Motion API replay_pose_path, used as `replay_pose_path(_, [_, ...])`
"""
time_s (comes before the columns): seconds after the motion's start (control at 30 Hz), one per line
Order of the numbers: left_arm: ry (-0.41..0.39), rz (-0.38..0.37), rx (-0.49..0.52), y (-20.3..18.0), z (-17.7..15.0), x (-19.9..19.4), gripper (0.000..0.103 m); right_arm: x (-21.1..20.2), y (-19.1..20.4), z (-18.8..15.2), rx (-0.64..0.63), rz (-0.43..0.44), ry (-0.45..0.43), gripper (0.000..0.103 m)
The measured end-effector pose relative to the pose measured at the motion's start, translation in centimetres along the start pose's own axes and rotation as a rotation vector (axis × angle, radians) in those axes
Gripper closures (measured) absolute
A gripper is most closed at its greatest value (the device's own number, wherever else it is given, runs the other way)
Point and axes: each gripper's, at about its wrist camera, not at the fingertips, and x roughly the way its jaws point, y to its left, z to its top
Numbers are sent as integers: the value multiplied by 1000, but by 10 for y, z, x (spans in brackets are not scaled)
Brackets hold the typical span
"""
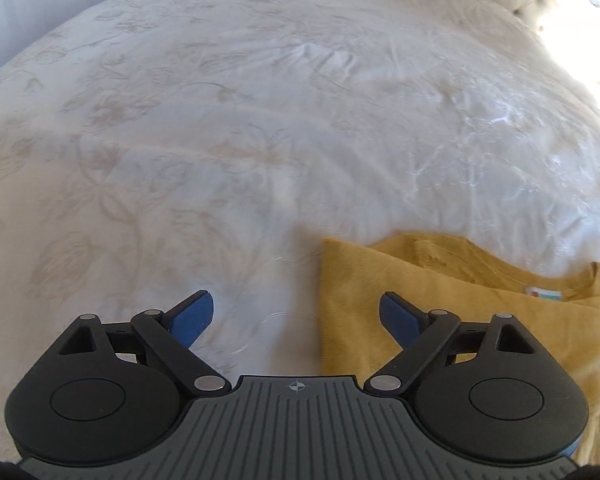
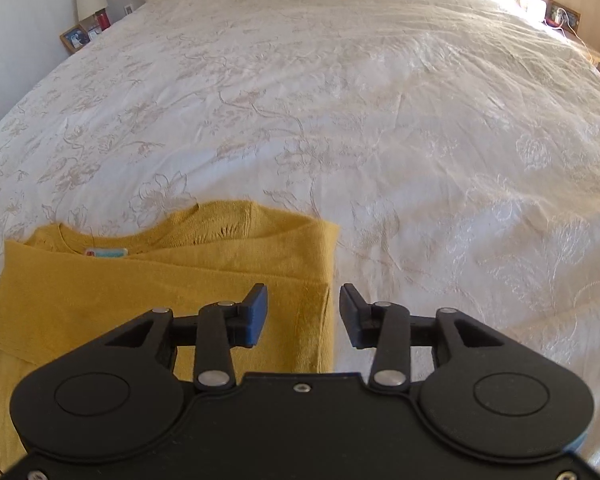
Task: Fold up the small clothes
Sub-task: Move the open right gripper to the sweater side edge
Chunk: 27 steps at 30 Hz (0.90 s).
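**Both claws off the sweater, side folds in**

The right claw [image 2: 303, 314] hangs with its jaws parted and nothing between them, straddling the sweater's right folded edge; the fabric lies below the pads, not pinched. The left claw [image 1: 296, 318] is spread wide and equally empty, poised over the opposite edge, half above cloth and half above bare bedspread.

The mustard sweater [image 2: 172, 276] lies flat on the white floral bedspread [image 2: 340, 120] of the bed, neckline and label [image 2: 107, 253] away from the person, both sides apparently turned in to form a narrow panel (the hem is hidden beneath the claws in both views).

Judging from this, the remaining step is probably the crosswise fold, hem up toward the collar. To do it well, each claw should take the near corners through all layers, so the tucked sides do not slide out. The two should lift together, carry the hem evenly, and lay it square to the neckline, then release only once the cloth rests flat.
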Motion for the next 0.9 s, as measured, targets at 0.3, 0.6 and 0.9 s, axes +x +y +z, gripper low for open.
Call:
replay_pose_path(0.3, [31, -212, 10, -10, 15, 41, 14, 2, 24, 4, -56, 55, 3, 48])
replay_pose_path(0.6, [-43, -404, 58, -15, 17, 17, 35, 5, 37, -3, -77, 77, 20, 48])
replay_pose_path(0.9, [-47, 27, 26, 2, 10, 7, 35, 11, 75, 13, -174, 181, -3, 48])
